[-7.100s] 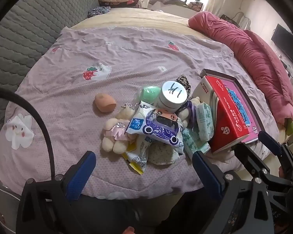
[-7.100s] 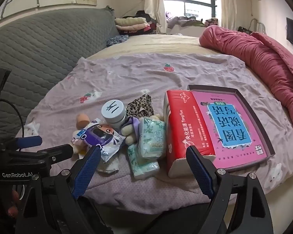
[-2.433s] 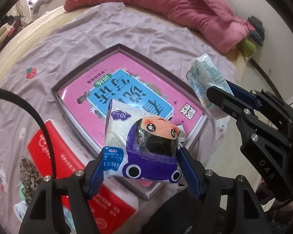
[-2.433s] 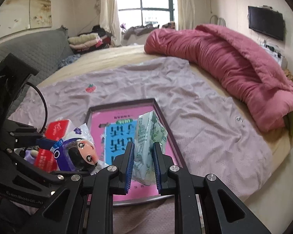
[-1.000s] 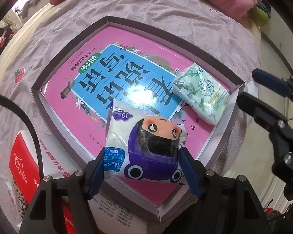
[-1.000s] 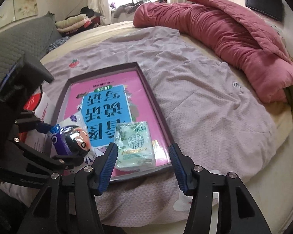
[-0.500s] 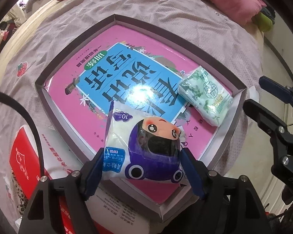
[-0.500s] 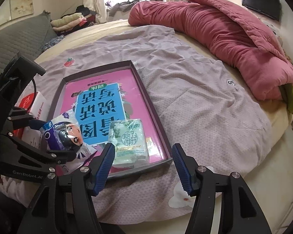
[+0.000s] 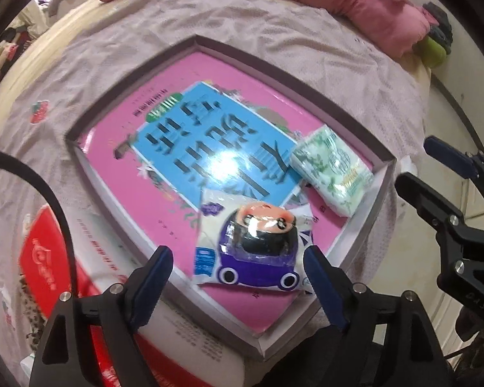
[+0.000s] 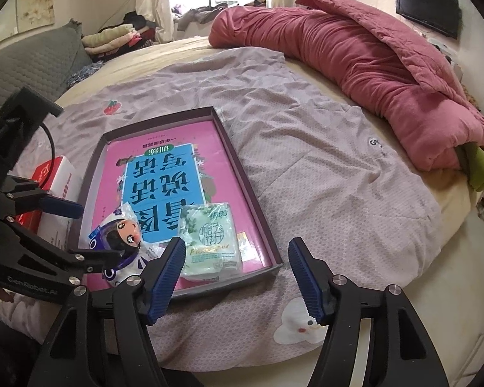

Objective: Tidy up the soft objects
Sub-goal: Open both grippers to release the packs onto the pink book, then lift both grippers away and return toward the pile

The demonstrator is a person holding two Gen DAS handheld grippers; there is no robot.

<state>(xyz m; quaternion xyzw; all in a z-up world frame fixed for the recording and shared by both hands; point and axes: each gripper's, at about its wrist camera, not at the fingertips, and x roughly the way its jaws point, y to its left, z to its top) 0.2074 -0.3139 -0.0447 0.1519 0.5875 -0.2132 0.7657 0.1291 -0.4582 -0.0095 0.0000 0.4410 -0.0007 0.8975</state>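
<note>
My left tool [image 9: 238, 269] is opening, its fingers clear of the cartoon tissue pack [image 9: 253, 251] lying between them in the tray [image 9: 364, 222], while my right tool [image 10: 237, 274], also opening and empty, hangs just short of the green tissue pack [image 10: 209, 242].

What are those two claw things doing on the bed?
A person is tidying soft packs into a shallow box on the bed. The left claw is opening around the cartoon-car pack, which now lies in the box. The right claw is opening too, nothing between its jaws; the green tissue pack lies in the box.
</note>
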